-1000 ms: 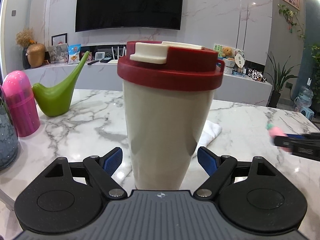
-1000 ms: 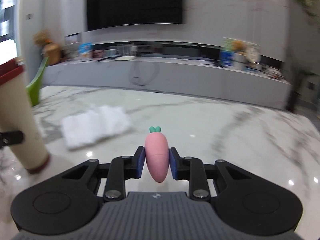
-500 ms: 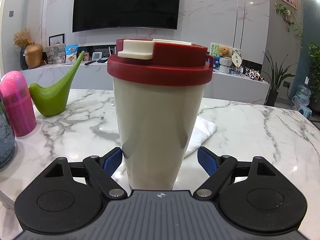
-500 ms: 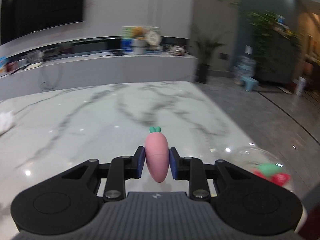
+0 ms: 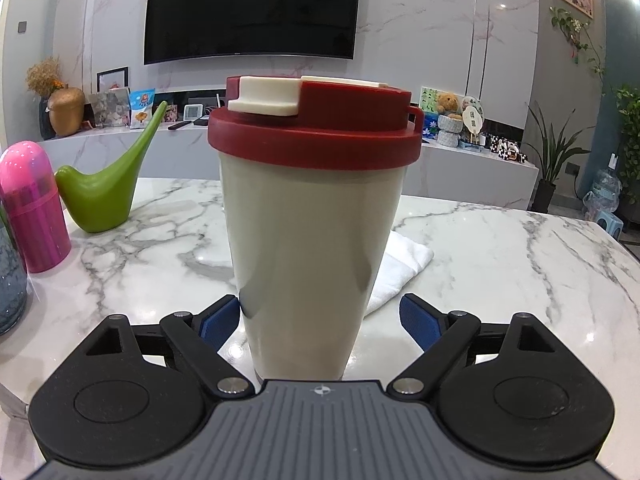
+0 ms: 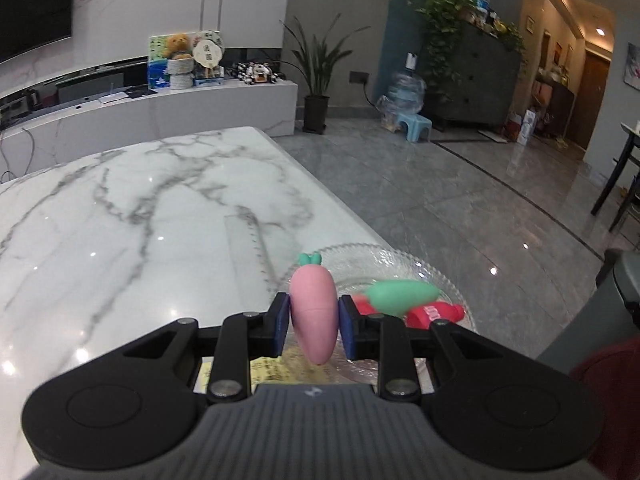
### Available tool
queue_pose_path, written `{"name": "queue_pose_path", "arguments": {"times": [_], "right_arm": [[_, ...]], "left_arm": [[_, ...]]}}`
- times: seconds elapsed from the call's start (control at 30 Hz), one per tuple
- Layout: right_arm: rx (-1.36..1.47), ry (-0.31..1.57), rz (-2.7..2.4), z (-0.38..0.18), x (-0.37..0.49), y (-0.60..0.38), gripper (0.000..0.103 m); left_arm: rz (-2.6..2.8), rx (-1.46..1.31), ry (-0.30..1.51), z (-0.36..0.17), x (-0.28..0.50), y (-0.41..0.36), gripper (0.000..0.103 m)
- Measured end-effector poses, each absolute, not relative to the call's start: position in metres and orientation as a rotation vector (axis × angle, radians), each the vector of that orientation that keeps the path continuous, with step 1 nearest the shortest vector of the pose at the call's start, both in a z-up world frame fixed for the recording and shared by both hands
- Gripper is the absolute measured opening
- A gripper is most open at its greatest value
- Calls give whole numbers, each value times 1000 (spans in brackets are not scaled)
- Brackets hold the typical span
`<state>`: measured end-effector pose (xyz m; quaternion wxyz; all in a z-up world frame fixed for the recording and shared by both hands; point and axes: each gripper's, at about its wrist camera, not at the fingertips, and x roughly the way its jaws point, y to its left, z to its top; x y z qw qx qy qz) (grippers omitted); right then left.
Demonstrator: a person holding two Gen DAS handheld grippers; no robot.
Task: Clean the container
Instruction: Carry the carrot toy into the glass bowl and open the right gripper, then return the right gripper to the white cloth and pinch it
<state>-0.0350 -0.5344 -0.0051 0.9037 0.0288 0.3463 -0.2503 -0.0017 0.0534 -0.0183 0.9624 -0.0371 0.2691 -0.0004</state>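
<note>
One tall cream tumbler with a dark red lid and a cream flip tab (image 5: pixel 312 216) is standing upright on the white grey-veined marble table (image 5: pixel 500 256), right in the middle of the left wrist view. The left gripper (image 5: pixel 320 320) is sitting with its two blue-padded fingers spread wide on either side of the tumbler's lower body; the left pad looks to be just at the wall, the right pad is standing clear of it, so nothing is being clamped. One folded white cloth (image 5: pixel 400 268) is lying on the marble just behind the tumbler, partly hidden by it. Off to the left, one green bird-shaped watering can (image 5: pixel 104 196) and one bright pink capsule-shaped bottle (image 5: pixel 32 208) are standing near each other, with the edge of one dark blue-grey glass vessel (image 5: pixel 10 280) showing at the frame's border.

Over on the other side, the right gripper (image 6: pixel 313 320) is pinching one pink carrot-shaped toy with a small green top (image 6: pixel 313 308), its pads pressing on both flanks, tip pointing down. Just beyond it, one clear ribbed glass plate (image 6: pixel 380 260) is resting near the table's edge, carrying one mint-green carrot-shaped toy (image 6: pixel 400 294) and one red bottle-shaped toy (image 6: pixel 432 314). One yellow paper note (image 6: pixel 264 372) is peeking out under the fingers.
</note>
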Motion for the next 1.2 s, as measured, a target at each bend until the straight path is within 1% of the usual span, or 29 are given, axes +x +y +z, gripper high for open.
{"name": "queue_pose_path", "arguments": {"times": [0.43, 0.47, 0.57, 0.7, 0.97, 1.2], "right_arm": [[84, 742, -537, -18, -24, -538, 31], [82, 740, -536, -18, -24, -537, 33], [64, 727, -531, -15, -23, -532, 41], [44, 696, -505, -6, -22, -521, 42], [31, 649, -279, 4, -5, -459, 42], [11, 641, -18, 0, 22, -371, 45]], "left_arm": [[4, -71, 544, -19, -2, 51, 88], [5, -71, 544, -19, -1, 50, 88], [7, -73, 544, -19, -1, 50, 89], [9, -67, 543, -19, 0, 50, 89], [18, -43, 539, -19, 1, 48, 89], [17, -29, 529, -18, 2, 48, 89]]}}
